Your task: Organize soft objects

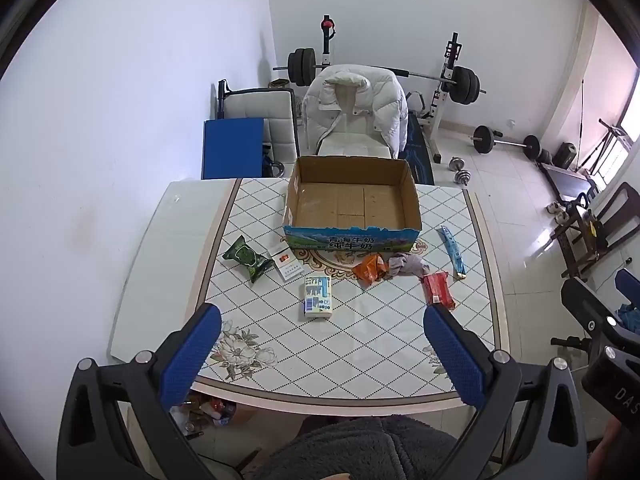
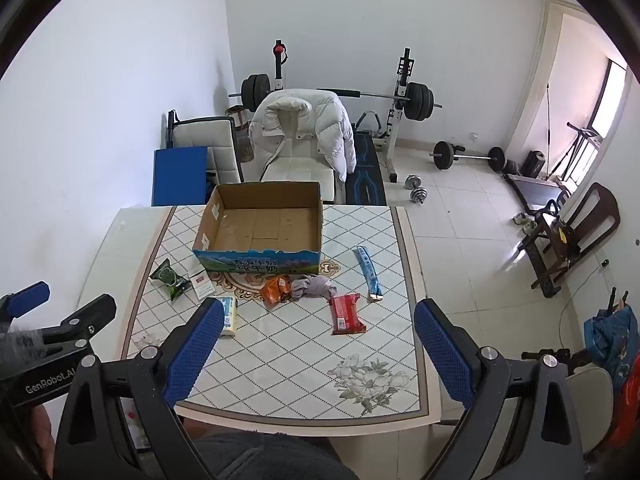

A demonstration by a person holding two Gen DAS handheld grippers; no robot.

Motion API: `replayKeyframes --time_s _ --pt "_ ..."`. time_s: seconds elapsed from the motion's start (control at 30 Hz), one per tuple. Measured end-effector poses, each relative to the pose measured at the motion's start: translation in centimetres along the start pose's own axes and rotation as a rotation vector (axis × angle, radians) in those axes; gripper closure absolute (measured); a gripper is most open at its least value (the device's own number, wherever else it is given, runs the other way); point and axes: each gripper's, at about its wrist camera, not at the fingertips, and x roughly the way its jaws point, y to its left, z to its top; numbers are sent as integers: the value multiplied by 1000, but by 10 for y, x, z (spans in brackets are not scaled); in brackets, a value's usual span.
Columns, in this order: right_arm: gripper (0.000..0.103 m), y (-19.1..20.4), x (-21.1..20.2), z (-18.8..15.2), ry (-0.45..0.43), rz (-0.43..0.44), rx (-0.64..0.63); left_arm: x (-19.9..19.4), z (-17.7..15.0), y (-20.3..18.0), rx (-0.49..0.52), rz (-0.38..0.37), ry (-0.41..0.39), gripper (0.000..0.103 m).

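Observation:
An open cardboard box (image 1: 352, 200) (image 2: 260, 224) stands empty at the far side of the table. In front of it lie a green packet (image 1: 246, 258) (image 2: 170, 278), a white and red pack (image 1: 286, 266) (image 2: 201, 282), a tissue pack (image 1: 318, 296) (image 2: 229, 316), an orange wrapper (image 1: 370, 266) (image 2: 276, 288), a grey cloth (image 1: 408, 264) (image 2: 312, 286), a red packet (image 1: 438, 290) (image 2: 346, 314) and a long blue packet (image 1: 452, 252) (image 2: 368, 272). My left gripper (image 1: 322, 356) is open and empty above the table's near edge. My right gripper (image 2: 320, 352) is open and empty beside it.
The table (image 1: 360, 360) (image 2: 280, 360) has a diamond-pattern cloth. A chair with a white jacket (image 1: 354, 108) (image 2: 304, 128) stands behind it. Weights and a barbell rack (image 1: 456, 80) (image 2: 404, 96) stand on the tiled floor at the right and back.

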Motion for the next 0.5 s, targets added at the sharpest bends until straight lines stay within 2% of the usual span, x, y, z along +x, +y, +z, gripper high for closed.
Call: replayKeyframes --time_s 0.2,0.23,0.5 --pt "5 8 -2 -1 -9 -23 -8 0 0 0 -2 -3 3 0" --pt "5 -2 -2 -2 -6 5 6 0 0 0 -5 -5 3 0" --pt "5 -1 -2 -5 -2 -2 2 -1 1 3 -13 -15 13 0"
